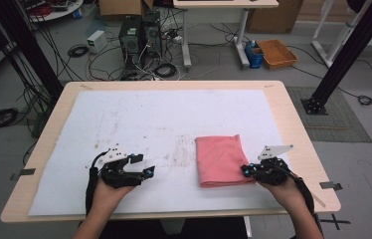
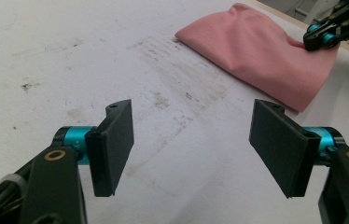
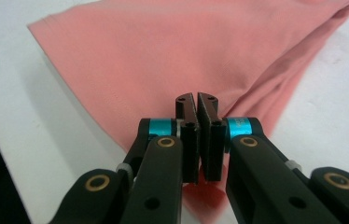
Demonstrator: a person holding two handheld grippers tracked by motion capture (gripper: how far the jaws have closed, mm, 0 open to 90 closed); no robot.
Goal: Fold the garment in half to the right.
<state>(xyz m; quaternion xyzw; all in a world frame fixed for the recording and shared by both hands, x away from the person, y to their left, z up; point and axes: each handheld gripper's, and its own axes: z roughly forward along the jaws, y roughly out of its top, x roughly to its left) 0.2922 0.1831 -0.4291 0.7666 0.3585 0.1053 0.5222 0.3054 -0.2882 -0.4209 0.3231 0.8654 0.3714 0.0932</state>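
A folded pink cloth lies flat on the white mat, right of centre. My right gripper sits at the cloth's near right edge. In the right gripper view its jaws are pressed together over the pink cloth, with fabric showing between them low down. The left gripper view shows that right gripper pinching the cloth at a small pucker. My left gripper rests on the mat to the cloth's left, wide open, nothing between its fingers.
The mat covers most of a wooden table and carries grey smudges just left of the cloth. Beyond the table on the floor are computer towers, cables, an orange tray and black frame posts.
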